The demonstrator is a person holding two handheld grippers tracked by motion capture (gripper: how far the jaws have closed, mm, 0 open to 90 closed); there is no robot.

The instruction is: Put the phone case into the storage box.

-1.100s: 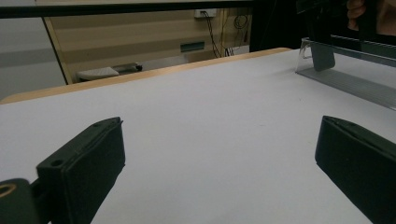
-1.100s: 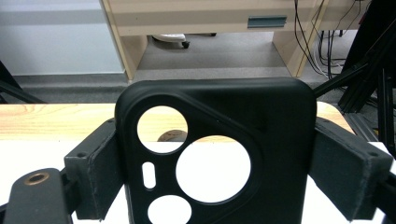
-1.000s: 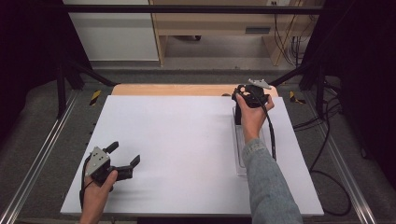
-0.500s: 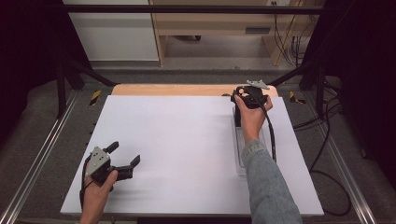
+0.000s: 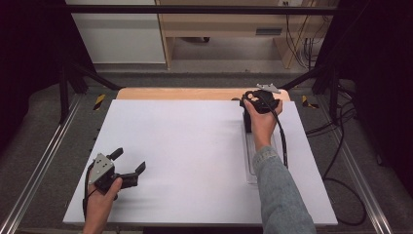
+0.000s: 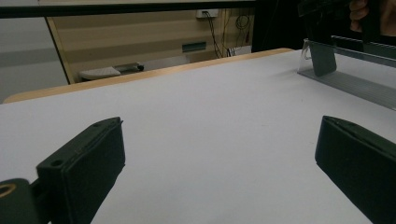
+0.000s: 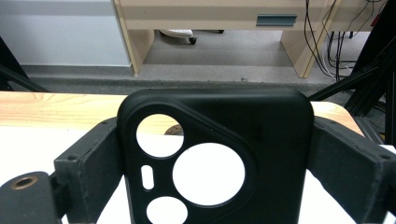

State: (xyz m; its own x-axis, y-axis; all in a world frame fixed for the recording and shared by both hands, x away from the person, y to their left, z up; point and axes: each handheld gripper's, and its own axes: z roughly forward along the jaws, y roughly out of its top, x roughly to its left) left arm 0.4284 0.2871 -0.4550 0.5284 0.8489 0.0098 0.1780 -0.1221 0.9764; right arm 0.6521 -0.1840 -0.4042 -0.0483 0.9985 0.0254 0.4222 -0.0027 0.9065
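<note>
My right gripper (image 5: 247, 106) is at the far right of the white table (image 5: 185, 146), shut on a black phone case (image 5: 247, 122). In the right gripper view the phone case (image 7: 261, 135) stands upright between both jaws, its camera cut-outs facing me, with my right gripper (image 7: 219, 158) clamped on its side edges. The case's lower end hangs over the far end of a clear tray (image 5: 251, 165). My left gripper (image 5: 130, 163) rests low at the near left, open with nothing between its jaws. In the left gripper view my left gripper (image 6: 219, 172) faces bare table, with the tray (image 6: 355, 84) far off.
A wooden strip (image 5: 195, 93) runs along the table's far edge. Metal rails (image 5: 44, 161) flank the table on both sides. Cables (image 5: 336, 161) lie on the floor at the right. A cabinet (image 5: 229, 24) stands beyond the table.
</note>
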